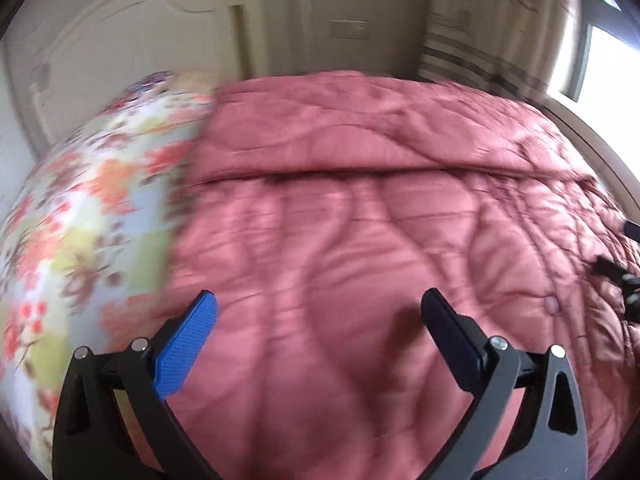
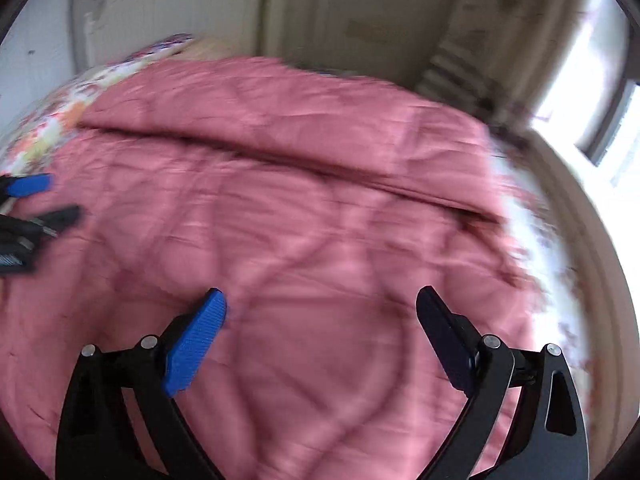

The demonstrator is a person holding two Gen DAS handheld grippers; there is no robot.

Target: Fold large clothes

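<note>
A large pink quilted comforter [image 1: 360, 216] lies spread on a bed, with a folded-over edge running across its far part. It also fills the right wrist view [image 2: 288, 200]. My left gripper [image 1: 318, 304] is open and empty, hovering over the near part of the comforter. My right gripper [image 2: 320, 300] is open and empty above the comforter too. The left gripper's fingers [image 2: 32, 184] show at the left edge of the right wrist view, apart. Both views are motion-blurred.
A floral bedsheet [image 1: 80, 208] lies bare left of the comforter and shows at the right bed edge [image 2: 532, 248]. A cream headboard [image 1: 120, 40] and wall stand behind. A striped curtain [image 1: 480, 60] and a bright window [image 1: 604, 72] are at the right.
</note>
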